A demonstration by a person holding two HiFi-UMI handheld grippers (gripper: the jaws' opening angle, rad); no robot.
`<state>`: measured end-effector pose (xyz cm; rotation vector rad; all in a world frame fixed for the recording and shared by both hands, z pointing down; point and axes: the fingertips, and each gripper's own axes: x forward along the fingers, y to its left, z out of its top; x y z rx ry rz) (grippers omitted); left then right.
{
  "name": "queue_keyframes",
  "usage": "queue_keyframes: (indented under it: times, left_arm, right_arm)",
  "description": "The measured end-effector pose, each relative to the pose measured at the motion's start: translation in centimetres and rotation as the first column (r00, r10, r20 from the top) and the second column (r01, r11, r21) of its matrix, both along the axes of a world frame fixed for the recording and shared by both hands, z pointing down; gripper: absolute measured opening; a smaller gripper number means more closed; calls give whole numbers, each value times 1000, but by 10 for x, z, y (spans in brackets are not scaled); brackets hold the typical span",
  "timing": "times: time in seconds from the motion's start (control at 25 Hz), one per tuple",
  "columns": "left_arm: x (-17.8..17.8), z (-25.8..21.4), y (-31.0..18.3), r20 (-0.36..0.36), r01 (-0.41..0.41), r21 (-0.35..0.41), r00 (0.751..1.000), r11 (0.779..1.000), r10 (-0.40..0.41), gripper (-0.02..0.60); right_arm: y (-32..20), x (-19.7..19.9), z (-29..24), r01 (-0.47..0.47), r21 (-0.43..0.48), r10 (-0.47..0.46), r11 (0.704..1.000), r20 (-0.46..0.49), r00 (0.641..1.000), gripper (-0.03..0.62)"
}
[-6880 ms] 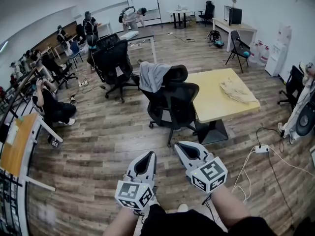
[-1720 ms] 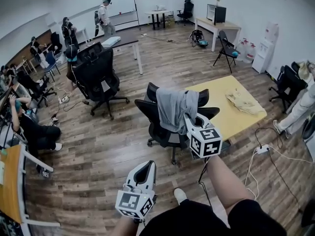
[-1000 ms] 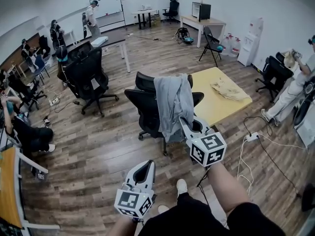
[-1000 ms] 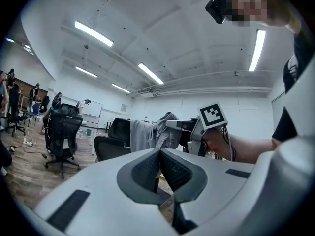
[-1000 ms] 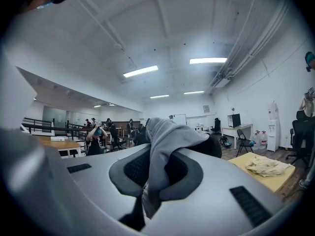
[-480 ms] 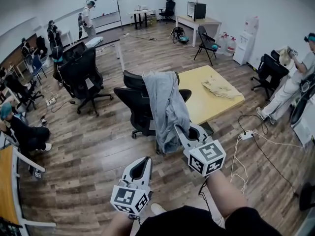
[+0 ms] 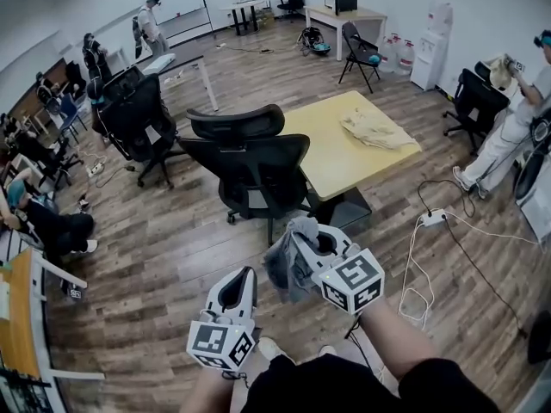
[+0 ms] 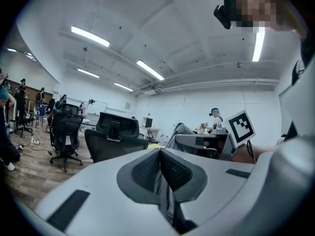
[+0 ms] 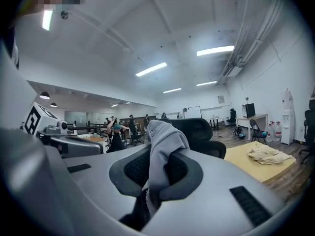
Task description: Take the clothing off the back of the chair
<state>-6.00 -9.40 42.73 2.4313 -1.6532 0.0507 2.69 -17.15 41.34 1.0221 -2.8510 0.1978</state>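
We see the grey clothing (image 7: 282, 269) bunched in the lower middle of the head view, hanging clear of the black chair (image 7: 250, 157) that stands above it in the frame. Our right gripper (image 7: 303, 236) has its jaws clamped on a fold that rises between them. Our left gripper (image 7: 242, 279), just to the lower left, has its jaws pressed together. Beyond the chair, toward the upper right, stands the yellow table (image 7: 331, 157) with a beige cloth (image 7: 372, 131) lying on it.

Left tool (image 7: 245, 275) shut, right tool (image 7: 300, 230) clamped, both pointing forward.
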Motion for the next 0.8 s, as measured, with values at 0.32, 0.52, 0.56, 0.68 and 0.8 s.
queue_keyframes:
  times: [0.32,0.52,0.56,0.68,0.8]
  left_arm:
    - [51,8,31,-5,42,-9,999,999,-42,15]
    - [73,11,44,-21,52,-12,998,999,-52,15]
    - [76,11,46,-24,52,-13,998,999,-52,15]
    - [84,10,49,-21,48,-7,999,999,-48,15]
    - [89,9,54,-16,49,-2,999,999,-49,15]
  right_arm:
    - [48,53,27,62,-40,-62,997,-7,998,34]
    - [67,70,28,79,-41,-79,996,-2,997,34]
    - [70,72,27,82,-39,-82,996,-1,997,34]
    - [75,76,24,91,-25,-91,996,3,996,34]
    - [79,80,20,102,-10,-102,995,8,995,34]
